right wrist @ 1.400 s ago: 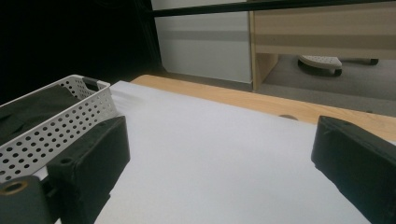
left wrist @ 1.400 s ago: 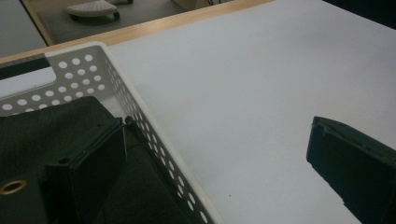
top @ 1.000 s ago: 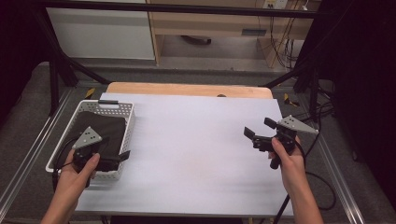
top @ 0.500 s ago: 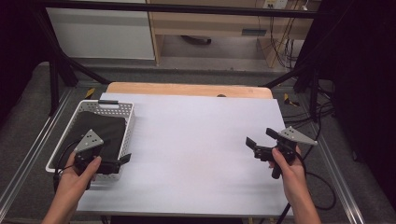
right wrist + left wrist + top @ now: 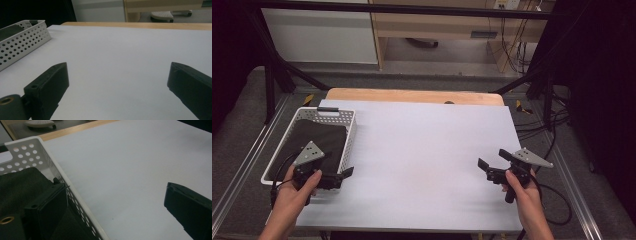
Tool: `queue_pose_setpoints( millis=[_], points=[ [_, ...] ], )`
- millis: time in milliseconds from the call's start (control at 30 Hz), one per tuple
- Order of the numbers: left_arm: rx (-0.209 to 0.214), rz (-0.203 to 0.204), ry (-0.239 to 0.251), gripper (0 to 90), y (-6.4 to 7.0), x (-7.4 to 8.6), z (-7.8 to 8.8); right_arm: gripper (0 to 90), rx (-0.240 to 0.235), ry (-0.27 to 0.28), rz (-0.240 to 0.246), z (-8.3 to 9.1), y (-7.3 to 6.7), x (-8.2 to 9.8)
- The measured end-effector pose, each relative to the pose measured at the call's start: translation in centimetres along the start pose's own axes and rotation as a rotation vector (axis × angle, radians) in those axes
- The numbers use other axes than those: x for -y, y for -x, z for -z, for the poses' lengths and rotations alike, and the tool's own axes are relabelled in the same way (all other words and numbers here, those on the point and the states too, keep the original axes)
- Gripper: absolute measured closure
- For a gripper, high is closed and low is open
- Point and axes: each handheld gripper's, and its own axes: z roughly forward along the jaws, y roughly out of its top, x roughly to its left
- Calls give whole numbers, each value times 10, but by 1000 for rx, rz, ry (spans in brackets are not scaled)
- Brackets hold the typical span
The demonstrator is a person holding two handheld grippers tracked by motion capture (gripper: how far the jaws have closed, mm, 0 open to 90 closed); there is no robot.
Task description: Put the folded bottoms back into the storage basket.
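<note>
right hand-held gripper [image 5: 492, 166], jaws apart, is dropping toward frame's lower right | left hand-held gripper [image 5: 341, 175], jaws apart, is straddling basket [image 5: 343, 117] wall | cloth [image 5: 314, 142] is lying ungrasped; likely resetting

Right hand-held gripper [image 5: 117, 82] gaping over white table [image 5: 120, 50]; perforated basket [image 5: 22, 42] far left

There are no words, numbers or signs that can be read here. The white basket [image 5: 343, 120] at the left has only round holes in its wall. The dark cloth [image 5: 314, 142] inside it is plain. The white table [image 5: 422, 150] has nothing written on it. A small label [image 5: 484, 34] sits on the wooden shelf far back, but it is too tiny and blurry to read.
</note>
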Motion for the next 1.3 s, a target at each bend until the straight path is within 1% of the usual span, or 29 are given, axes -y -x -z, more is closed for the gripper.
queue_pose_setpoints(
  millis=[67,133,433,600,900,1033,1233,1300],
  points=[
    [3,0,-4,49,1,2,-1,42,-3,-12,-4,-1,-2,5],
    [3,-3,-9,49,2,4,-2,42,-13,-34,1,-2,-4,11],
    [10,-4,-18,50,6,8,-5,45,-43,-93,22,-9,-15,29],
    [10,-5,-25,50,6,10,-7,47,-55,-102,28,-11,-20,36],
    [11,0,-25,50,6,12,-9,51,-82,-132,55,-19,-30,44],
    [11,2,-28,50,6,13,-10,51,-94,-146,73,-23,-35,45],
    [14,-1,-32,51,7,14,-12,51,-99,-139,83,-27,-39,44],
    [15,-1,-33,50,7,14,-13,51,-103,-144,85,-29,-40,43]
  ],
)
